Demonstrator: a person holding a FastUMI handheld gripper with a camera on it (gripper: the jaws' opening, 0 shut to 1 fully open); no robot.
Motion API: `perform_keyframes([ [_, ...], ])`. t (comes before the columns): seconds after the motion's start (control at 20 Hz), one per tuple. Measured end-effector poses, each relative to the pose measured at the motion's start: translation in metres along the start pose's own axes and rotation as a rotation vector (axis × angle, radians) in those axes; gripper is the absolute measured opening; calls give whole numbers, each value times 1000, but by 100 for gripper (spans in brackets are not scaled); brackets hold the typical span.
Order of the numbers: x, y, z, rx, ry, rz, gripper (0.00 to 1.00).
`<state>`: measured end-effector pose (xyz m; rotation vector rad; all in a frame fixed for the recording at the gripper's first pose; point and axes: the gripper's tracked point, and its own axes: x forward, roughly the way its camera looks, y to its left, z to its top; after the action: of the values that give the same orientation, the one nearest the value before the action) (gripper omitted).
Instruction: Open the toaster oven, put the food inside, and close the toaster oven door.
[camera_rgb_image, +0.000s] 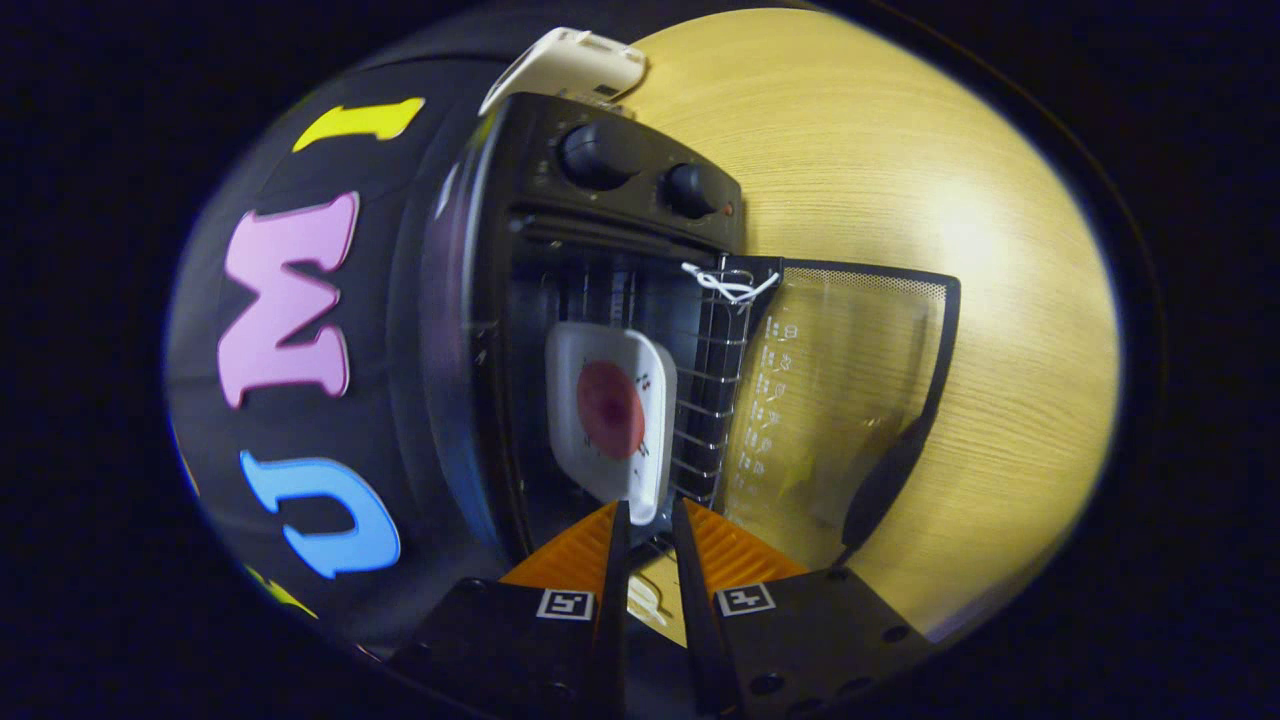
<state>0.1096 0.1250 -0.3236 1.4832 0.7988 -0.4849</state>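
- Oven lies rotated in view; door fully open, flat over worktop, giving clear access.
- 1 plate with 1 reddish food item sits on rack inside cavity.
- Tool grasping near plate rim, fingers nearly together, probably to seat it.
- 2 knobs; 1 white tie on rack.

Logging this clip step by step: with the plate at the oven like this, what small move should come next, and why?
Probably ease the plate a little deeper onto the rack, then open the claw. The oven door is open, and the plate's near edge sits between the claw's fingertips, seemingly gripped; the food lies on it.
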Motion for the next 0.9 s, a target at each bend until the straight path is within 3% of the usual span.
perform_keyframes([
  [0.05,-15,-5,-10,-89,29,16,31],
  [0.1,-30,-13,-17,-174,57,19,53],
  [0.15,-40,-23,-23,-236,80,22,52],
  [0.2,-47,-31,-26,-281,106,19,60],
  [0.4,-69,-71,-30,-539,125,-38,99],
  [0.7,-71,-111,-23,-1122,80,-138,99],
  [0.9,-50,-139,-32,-1267,118,-217,99],
])
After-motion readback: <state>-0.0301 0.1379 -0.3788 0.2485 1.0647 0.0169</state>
